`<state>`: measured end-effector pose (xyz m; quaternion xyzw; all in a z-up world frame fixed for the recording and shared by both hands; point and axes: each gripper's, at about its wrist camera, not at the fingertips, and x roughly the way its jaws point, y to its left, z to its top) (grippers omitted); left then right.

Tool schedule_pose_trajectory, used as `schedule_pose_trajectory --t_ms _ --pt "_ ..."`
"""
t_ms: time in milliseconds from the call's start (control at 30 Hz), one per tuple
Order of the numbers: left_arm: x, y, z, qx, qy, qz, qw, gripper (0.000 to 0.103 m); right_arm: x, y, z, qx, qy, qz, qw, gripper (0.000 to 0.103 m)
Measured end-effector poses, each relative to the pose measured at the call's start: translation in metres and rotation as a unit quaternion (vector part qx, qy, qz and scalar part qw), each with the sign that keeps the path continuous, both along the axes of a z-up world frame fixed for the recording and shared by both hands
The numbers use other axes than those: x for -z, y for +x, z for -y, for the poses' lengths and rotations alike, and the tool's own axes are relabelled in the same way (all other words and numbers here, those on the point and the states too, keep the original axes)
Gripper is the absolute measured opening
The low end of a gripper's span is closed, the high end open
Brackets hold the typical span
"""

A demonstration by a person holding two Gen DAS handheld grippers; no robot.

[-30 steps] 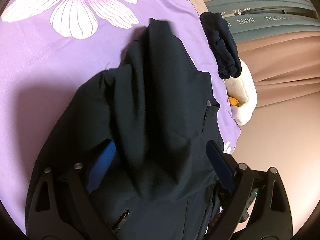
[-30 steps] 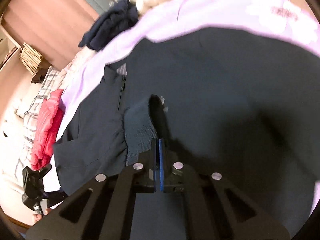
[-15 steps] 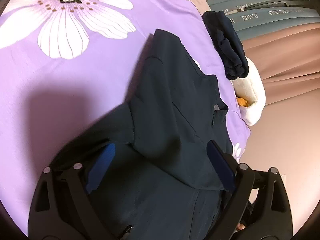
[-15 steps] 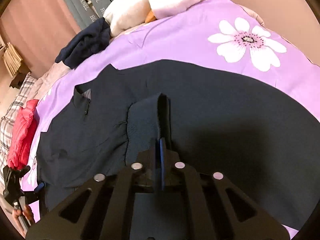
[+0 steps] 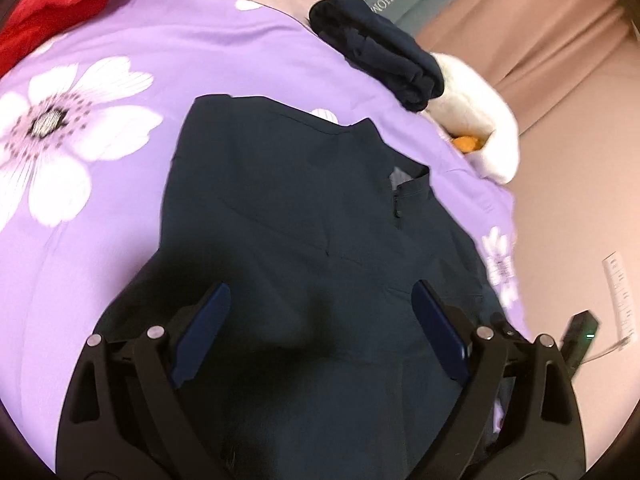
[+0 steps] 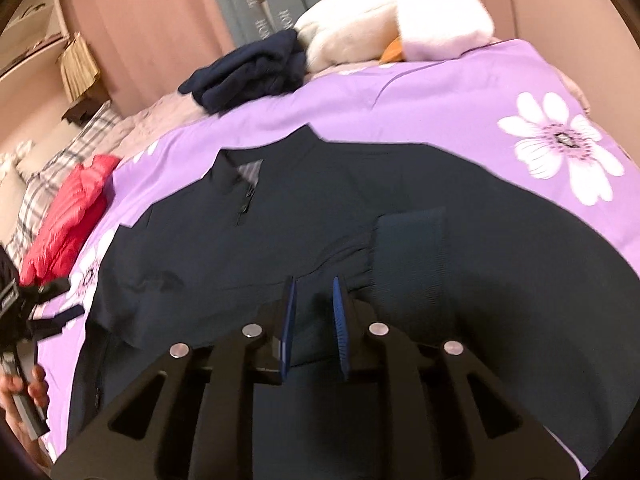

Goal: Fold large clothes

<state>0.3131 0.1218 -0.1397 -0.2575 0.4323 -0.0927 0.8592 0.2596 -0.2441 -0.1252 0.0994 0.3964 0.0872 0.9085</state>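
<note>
Both grippers hang over the dark navy jacket, and I start on my left side. I see the left gripper with its blue pads spread wide, gripping nothing, the cloth lying loose beneath and between them. That jacket lies spread flat on the purple flowered bedspread, collar and short zip toward the far edge. Beyond the collar I see a folded navy garment touching a white plush toy, and a red padded garment sits at the upper left corner of the left wrist view.

Moving right, the right gripper has its pads parted by a narrow gap, holding nothing. A ribbed cuff lies flat on the jacket body just beyond and right of its tips; whether they touch the fabric I cannot tell. In this view, my left hand shows at the left edge, clasping its tool.
</note>
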Motion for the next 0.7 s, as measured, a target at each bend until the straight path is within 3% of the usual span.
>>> schedule_pose_trajectory --t_ms 133,200,333,567,700 --pt "0.014 0.02 0.013 -0.001 0.091 -0.014 0.9958 0.08 0.007 0.009 -0.01 -0.012 -0.003 -0.007 1.0 0.019" --pt "0.023 0.026 0.015 -0.003 0.127 -0.029 0.9915 0.068 0.01 0.013 -0.012 -0.015 -0.007 -0.012 1.0 0.019" --pt "0.042 0.027 0.004 -0.011 0.189 -0.054 0.9804 0.064 0.019 0.016 -0.015 -0.022 -0.02 -0.024 0.999 0.019" --pt "0.047 0.023 0.0 0.002 0.223 -0.047 0.9737 0.062 0.027 0.012 -0.015 -0.021 -0.023 -0.041 0.999 0.021" --pt "0.048 0.023 0.001 0.003 0.23 -0.044 0.9722 0.062 0.017 0.013 -0.032 -0.038 -0.037 -0.024 0.998 0.033"
